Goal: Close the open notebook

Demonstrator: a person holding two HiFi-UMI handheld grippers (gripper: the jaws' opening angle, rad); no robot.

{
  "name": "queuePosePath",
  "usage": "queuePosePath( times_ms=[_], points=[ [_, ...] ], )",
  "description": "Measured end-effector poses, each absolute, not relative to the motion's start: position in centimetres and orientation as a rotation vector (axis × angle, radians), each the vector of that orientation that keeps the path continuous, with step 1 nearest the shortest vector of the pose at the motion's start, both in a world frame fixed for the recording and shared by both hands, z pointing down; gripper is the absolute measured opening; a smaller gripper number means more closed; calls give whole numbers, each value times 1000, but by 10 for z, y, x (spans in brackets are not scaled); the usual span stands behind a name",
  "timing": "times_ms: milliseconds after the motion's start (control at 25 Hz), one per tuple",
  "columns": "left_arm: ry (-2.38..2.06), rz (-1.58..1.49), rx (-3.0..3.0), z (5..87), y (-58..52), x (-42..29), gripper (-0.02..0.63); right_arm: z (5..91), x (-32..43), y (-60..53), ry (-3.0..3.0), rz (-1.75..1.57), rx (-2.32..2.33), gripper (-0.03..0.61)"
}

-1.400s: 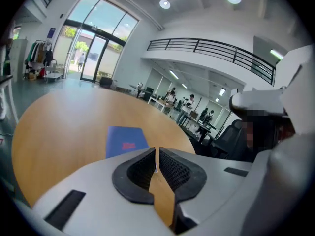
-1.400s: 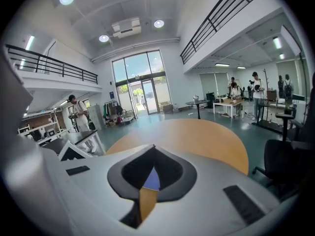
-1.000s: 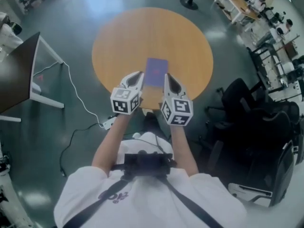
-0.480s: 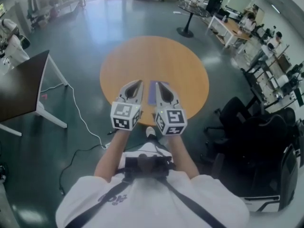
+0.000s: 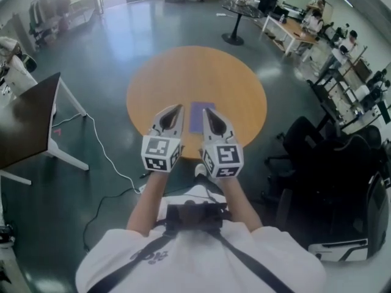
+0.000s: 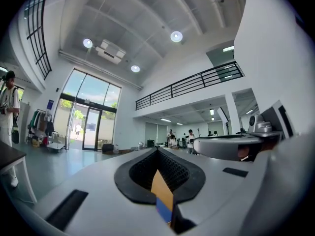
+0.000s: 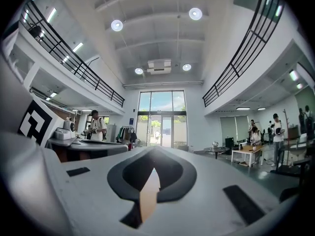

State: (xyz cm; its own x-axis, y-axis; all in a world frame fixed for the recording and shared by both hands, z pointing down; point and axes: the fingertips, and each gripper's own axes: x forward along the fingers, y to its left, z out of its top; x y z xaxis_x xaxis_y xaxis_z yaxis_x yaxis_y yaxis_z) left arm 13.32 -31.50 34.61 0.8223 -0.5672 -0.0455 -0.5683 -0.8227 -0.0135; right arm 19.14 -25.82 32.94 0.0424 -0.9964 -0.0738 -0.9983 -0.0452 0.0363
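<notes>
Left hand-held gripper (image 5: 176,108) and right hand-held gripper (image 5: 206,111) both pressed together, empty, side by side; closed purple notebook (image 5: 197,118) between their tips, down on round desk (image 5: 195,72).

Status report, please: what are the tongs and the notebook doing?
Left tongs shut, empty. Right tongs shut, empty. Notebook looks closed, purple cover up, on round table. Nothing in the way.
</notes>
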Motion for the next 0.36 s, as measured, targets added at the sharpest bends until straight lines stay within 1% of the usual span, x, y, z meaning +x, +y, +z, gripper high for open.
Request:
queuePosePath(
  times_ms=[360],
  points=[
    [941,72,-2990,348,-323,150,11,333,213,-262,2143,77,-2291,17]
  ],
)
